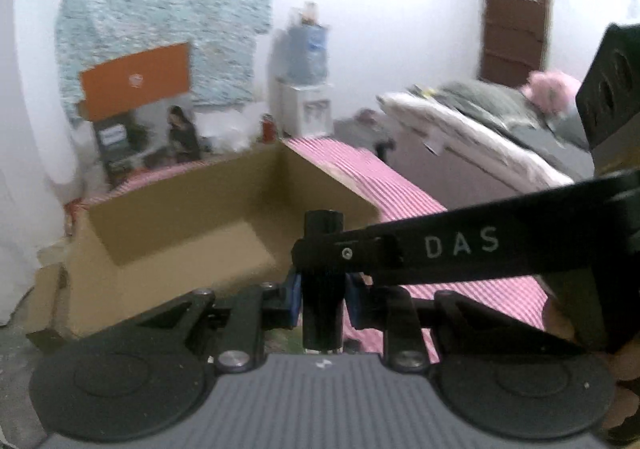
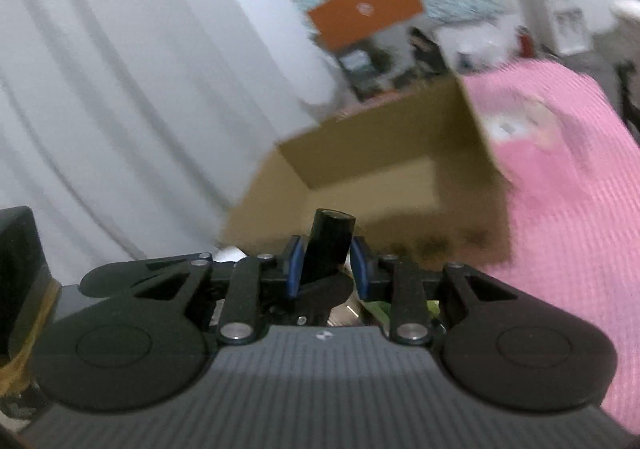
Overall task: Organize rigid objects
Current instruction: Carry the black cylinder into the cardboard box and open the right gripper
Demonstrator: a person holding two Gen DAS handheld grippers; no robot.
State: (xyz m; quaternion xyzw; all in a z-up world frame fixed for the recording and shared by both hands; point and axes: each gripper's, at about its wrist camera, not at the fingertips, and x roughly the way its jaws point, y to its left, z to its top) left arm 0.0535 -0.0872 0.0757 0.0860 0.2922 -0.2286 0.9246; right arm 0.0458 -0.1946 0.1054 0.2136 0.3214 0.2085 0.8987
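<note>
My left gripper is shut on an upright black cylinder, one end of a long black rigid piece with a flat bar marked "DAS" running off to the right. My right gripper is shut on another black cylinder, tilted slightly. Both hold their ends above the near edge of an open brown cardboard box, which also shows in the right wrist view. The box interior looks bare where visible.
The box sits on a pink striped cloth covering a table. An orange box and a water dispenser stand behind. A bed with grey bedding is at right. A white curtain hangs at left.
</note>
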